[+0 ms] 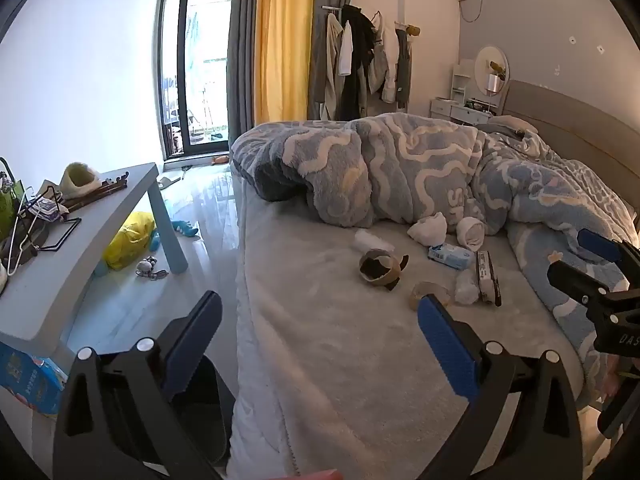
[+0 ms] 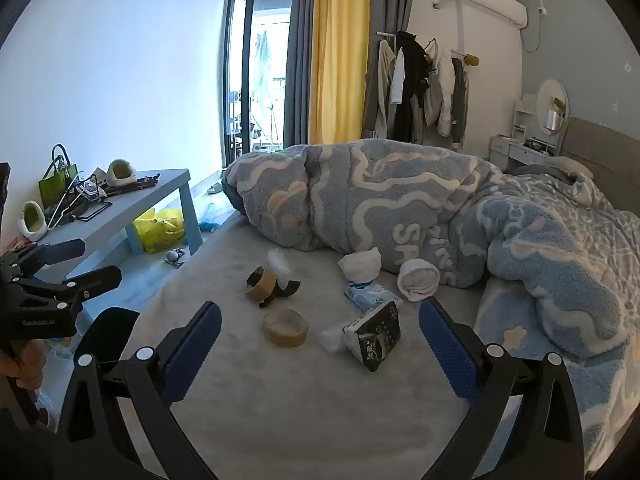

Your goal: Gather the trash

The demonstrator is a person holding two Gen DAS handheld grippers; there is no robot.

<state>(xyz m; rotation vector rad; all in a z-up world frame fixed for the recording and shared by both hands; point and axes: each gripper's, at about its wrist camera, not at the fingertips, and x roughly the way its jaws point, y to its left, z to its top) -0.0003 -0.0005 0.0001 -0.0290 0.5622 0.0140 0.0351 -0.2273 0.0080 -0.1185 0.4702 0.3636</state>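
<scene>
While both grippers hung above the near edge of the pale fleece-covered bed (image 2: 280, 400), neither held anything: the left gripper (image 1: 320, 320) stood with its blue-padded jaws spread wide and nothing between them, and the right gripper (image 2: 320, 328) was spread just as wide and equally empty.

The trash lay scattered on the bed sheet ahead of them, in front of the rumpled blue-and-white patterned fleece duvet (image 2: 400, 208). A torn brown tape roll with a dark loose strip (image 2: 266, 286) sat towards the left, with a wad of crumpled white tissue (image 2: 280, 260) touching it behind. Nearer the right gripper lay a flat, empty brown cardboard tape core (image 2: 285, 327). Just right of it was a small crumpled clear plastic wrapper (image 2: 332, 340), touching a black-and-white tissue packet (image 2: 374, 336) that lay tilted. Behind that packet rested a light blue wet-wipe pack (image 2: 366, 294). Two rolled white socks (image 2: 418, 280) lay against the duvet's edge.

To the left of the bed stood a light blue low table (image 2: 160, 196) cluttered with a green bag (image 2: 58, 184) and wire hangers, and a yellow plastic bag (image 2: 160, 230) sat on the floor beneath it.
</scene>
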